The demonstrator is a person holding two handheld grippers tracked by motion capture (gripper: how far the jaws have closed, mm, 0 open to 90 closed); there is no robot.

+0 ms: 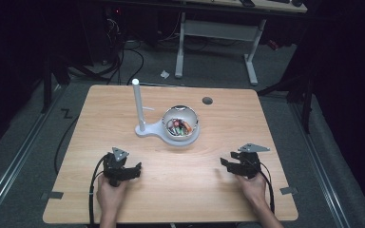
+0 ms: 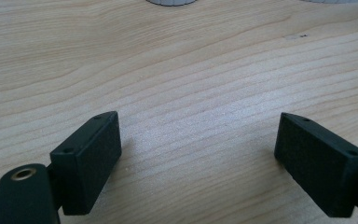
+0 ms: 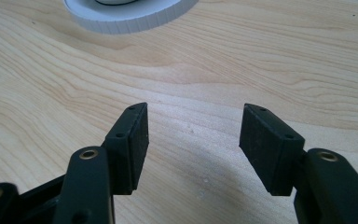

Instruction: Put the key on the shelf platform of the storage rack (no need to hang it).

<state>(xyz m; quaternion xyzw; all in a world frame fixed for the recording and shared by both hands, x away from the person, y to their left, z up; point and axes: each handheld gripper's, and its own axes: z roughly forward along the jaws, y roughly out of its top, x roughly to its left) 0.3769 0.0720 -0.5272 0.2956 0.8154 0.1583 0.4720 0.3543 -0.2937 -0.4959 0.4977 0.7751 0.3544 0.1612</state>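
Observation:
A white bowl (image 1: 180, 124) holding several small coloured items sits on a white base (image 1: 158, 131) with an upright white post (image 1: 137, 104), near the middle of the wooden table (image 1: 171, 161). My left gripper (image 1: 129, 172) rests low at the front left, held by a hand; its jaws stand wide open over bare wood (image 2: 198, 140). At the front right, my right gripper (image 1: 228, 164) is also hand-held and open with nothing between its pads (image 3: 193, 135). The base's ribbed rim (image 3: 130, 16) lies ahead of it.
A round grommet hole (image 1: 207, 100) sits near the table's far edge. Cables trail from both grippers off the front edge. Beyond the table stand a white desk frame (image 1: 216, 33) and floor cables. Grey tabs (image 1: 52, 195) mark the front corners.

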